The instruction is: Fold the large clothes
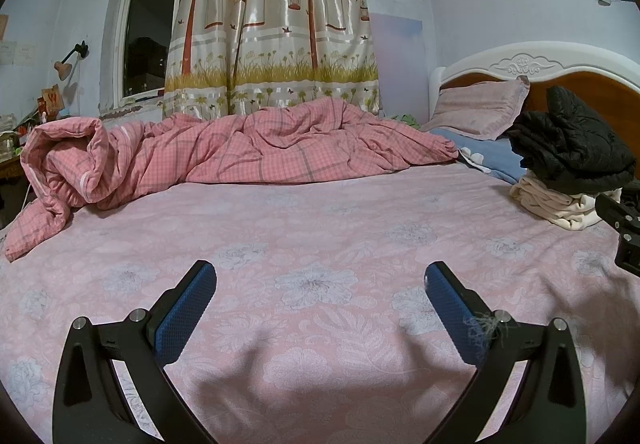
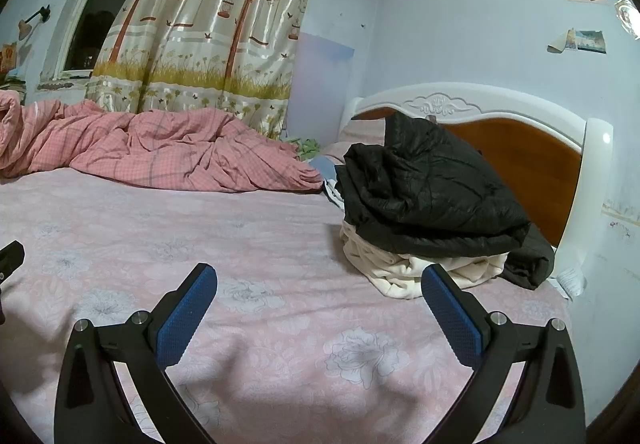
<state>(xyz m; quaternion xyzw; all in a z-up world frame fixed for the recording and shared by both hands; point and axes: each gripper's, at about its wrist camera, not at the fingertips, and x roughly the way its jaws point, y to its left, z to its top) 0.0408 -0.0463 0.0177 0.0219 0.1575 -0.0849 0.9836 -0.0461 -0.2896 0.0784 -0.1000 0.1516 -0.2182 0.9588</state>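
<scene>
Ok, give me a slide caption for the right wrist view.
Right gripper open above the pink floral sheet, facing a black quilted jacket piled on cream clothing beside the headboard.

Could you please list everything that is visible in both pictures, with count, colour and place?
black padded jacket: 1, black, on cream garment, near headboard
cream garment: 1, cream, under jacket
quilt: 1, pink checked, bunched along far side of bed
bedsheet: 1, pink floral, covering bed
pillow: 1, pinkish, against headboard
headboard: 1, white and brown
curtain: 1, tree print, at window
left gripper: 1, black, blue pads, jaws open
right gripper: 1, same, jaws open
</scene>
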